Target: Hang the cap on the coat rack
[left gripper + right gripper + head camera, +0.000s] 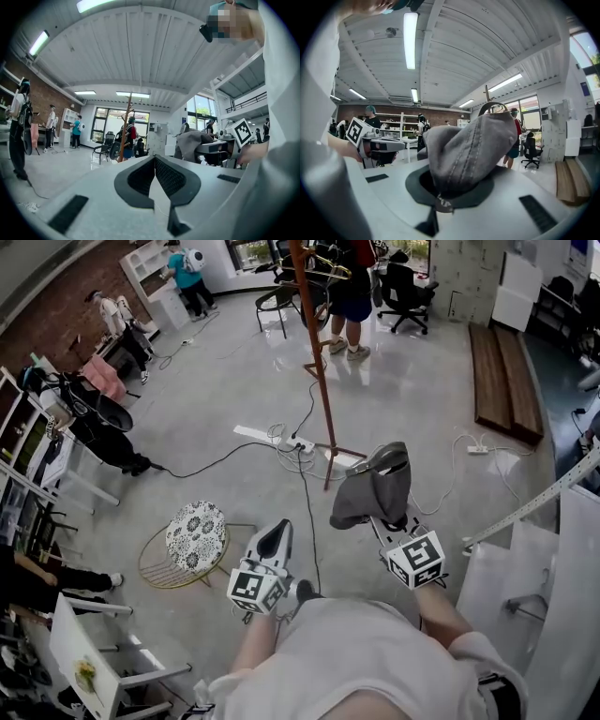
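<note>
— Grey cap (473, 150) is bunched between the closed jaws of the right gripper (386, 521), carried in the air. The left gripper (153, 173) is closed on nothing.

— What could go wrong?

— Only a fold is pinched, so the cap might slip. Cables (300, 442) cross the floor ahead: a trip risk. The coat rack (317, 381) is still well off, its pole thin; a hard push could rock it toward the person (352, 296) behind.
</note>
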Tool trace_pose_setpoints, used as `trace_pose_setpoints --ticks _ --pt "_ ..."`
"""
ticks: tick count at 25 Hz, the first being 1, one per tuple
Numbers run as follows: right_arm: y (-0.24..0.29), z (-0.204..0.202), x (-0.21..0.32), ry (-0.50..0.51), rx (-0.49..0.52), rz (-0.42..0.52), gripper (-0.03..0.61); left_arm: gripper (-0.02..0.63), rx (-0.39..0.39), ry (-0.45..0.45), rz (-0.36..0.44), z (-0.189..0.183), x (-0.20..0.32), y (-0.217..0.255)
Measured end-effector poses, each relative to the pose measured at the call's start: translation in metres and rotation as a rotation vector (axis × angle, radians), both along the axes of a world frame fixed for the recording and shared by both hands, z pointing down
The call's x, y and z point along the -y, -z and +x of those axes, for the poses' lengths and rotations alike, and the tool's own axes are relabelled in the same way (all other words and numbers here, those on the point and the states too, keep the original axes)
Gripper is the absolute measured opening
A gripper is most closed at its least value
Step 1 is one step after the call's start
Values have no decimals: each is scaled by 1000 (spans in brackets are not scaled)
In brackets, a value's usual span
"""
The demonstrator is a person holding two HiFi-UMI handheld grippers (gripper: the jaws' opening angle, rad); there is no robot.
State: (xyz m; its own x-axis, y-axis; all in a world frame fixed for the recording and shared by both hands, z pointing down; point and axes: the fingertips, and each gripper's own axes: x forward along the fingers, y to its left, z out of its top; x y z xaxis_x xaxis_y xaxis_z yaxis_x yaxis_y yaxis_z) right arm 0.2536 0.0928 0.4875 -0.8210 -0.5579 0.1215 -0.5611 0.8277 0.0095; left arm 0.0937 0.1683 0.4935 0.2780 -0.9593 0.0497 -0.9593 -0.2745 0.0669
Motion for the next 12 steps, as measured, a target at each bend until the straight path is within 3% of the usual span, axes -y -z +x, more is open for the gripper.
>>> trace_pose_setpoints --ticks 7,12 --pt "-7 -18 53 -15 -2 -6 21 9 -8 -21 -1 -17 57 -6" --pt "-19 -54 114 -46 -15 -12 21 9 -20 -68 -3 -54 130 -18"
